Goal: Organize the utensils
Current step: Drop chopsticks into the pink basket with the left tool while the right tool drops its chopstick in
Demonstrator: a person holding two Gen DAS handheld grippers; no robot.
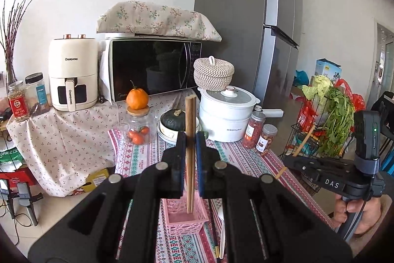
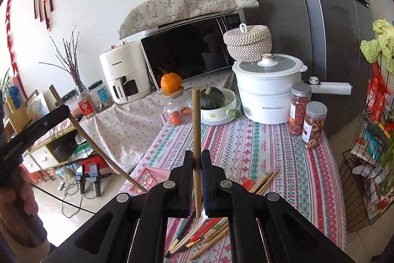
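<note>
The left gripper is clamped on two brown chopsticks. They stand up straight, and their low ends hang over one pink basket on the table. The right gripper is squeezed tight on one light wooden stick, held upright above the table.

A pile of loose utensils lies on the patterned cloth under the right gripper. I cannot count them well.

Behind stand one air fryer that says "CHANGHONG", one microwave, one white pot that says "Royalstar", one woven basket, and one orange on a glass jar. Two red-filled jars stand beside the pot.
</note>
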